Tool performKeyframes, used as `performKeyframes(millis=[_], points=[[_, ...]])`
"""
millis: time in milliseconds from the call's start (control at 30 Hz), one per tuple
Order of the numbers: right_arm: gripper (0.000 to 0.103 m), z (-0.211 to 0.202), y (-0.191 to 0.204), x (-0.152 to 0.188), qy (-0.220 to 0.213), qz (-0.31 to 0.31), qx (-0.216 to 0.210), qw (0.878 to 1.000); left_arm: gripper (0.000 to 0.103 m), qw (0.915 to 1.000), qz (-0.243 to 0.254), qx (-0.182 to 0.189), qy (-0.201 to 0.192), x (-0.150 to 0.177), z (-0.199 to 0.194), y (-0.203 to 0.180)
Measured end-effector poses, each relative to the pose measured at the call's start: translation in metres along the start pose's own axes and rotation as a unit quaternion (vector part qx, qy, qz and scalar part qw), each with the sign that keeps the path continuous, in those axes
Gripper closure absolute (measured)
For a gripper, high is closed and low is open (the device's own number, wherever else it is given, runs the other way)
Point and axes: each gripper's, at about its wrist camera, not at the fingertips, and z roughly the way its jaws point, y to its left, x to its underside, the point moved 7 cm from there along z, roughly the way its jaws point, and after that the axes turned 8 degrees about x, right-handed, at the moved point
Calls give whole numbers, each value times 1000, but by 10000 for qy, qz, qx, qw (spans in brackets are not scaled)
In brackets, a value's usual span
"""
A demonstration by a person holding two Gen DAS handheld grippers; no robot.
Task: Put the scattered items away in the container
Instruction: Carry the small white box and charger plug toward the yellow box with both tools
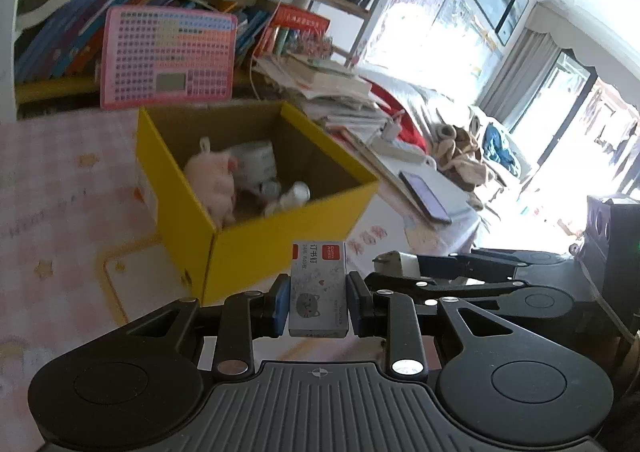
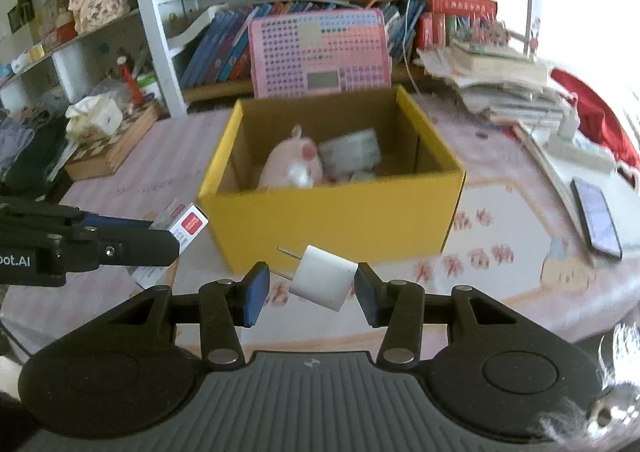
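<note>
A yellow cardboard box (image 1: 280, 240) stands open on the pink tablecloth, with a pink plush toy (image 1: 212, 179) and some white items inside. My left gripper (image 1: 318, 300) is shut on a small staple box (image 1: 318, 284) with a red label and a cat drawing, held just short of the yellow box's near corner. In the right wrist view the yellow box (image 2: 332, 219) lies straight ahead. My right gripper (image 2: 312, 292) is shut on a white charger plug (image 2: 324, 278) whose prongs point left. The left gripper (image 2: 168, 232) with its staple box (image 2: 188, 226) shows at the left.
A pink button board (image 2: 320, 51) leans on the bookshelf behind the box. A messy stack of books (image 2: 504, 83) and a phone (image 2: 596, 215) lie to the right. A wooden box with crumpled things (image 2: 108, 147) sits at the left.
</note>
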Motion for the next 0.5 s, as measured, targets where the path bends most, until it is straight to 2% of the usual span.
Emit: performKeyframes(millis=[333,500], points=[[59,38,-18,-61,-329,-416,-142,9985,75,9988,-65,-197,-441,-49,26,16],[59,58,-23,-80,-404,-657,-302,9966,75,9979,-203,-373,-489,-64,43,27]])
